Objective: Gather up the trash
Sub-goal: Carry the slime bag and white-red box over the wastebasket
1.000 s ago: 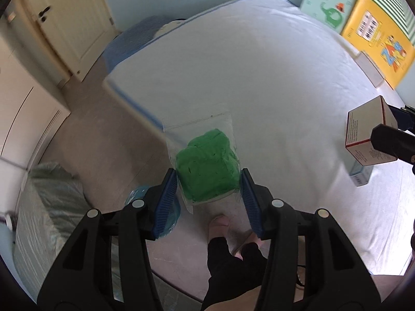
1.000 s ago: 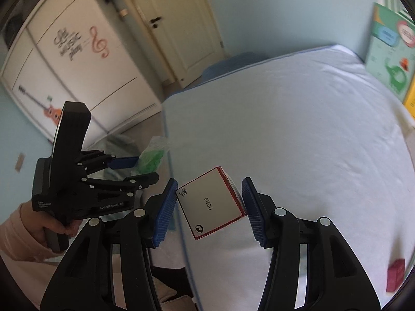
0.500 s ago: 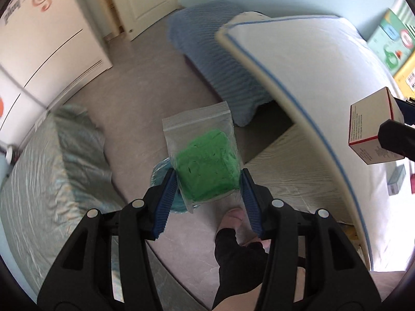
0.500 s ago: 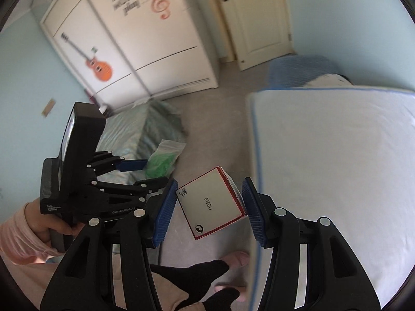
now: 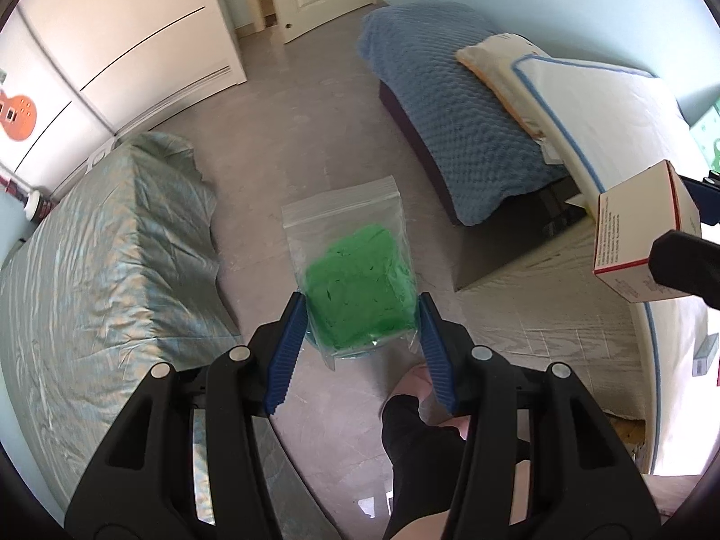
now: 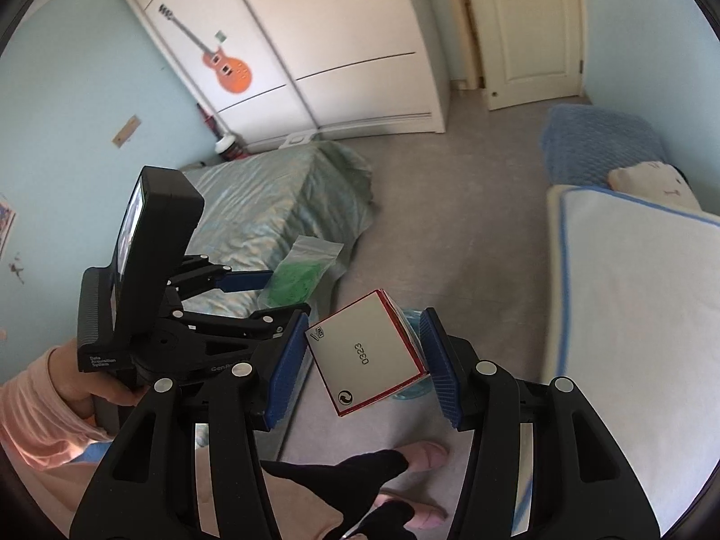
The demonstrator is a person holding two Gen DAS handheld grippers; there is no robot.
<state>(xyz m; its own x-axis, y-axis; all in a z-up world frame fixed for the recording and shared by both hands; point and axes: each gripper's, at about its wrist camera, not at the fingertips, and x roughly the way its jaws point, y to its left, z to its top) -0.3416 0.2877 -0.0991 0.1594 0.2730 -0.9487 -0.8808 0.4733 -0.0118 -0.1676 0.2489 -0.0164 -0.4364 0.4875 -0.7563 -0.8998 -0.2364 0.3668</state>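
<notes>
Trash in both grips, carried above grey floor (image 5: 315, 103).
Clear zip bag of green stuff (image 5: 357, 285) pinched by left gripper (image 5: 360, 337); red-edged white carton (image 6: 366, 353) clamped by right gripper (image 6: 364, 360). Next, probably: lower over pale blue bin (image 6: 411, 389), partly hidden beneath, then release.

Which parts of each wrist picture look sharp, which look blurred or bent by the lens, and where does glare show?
Left wrist view: the green-filled bag between the jaws is sharp; the wardrobe bows and smears toward the rim; a small glare spot sits on the floor near the bottom.
Right wrist view: the white box and its print are crisp; the mattress edge curves and softens.
</notes>
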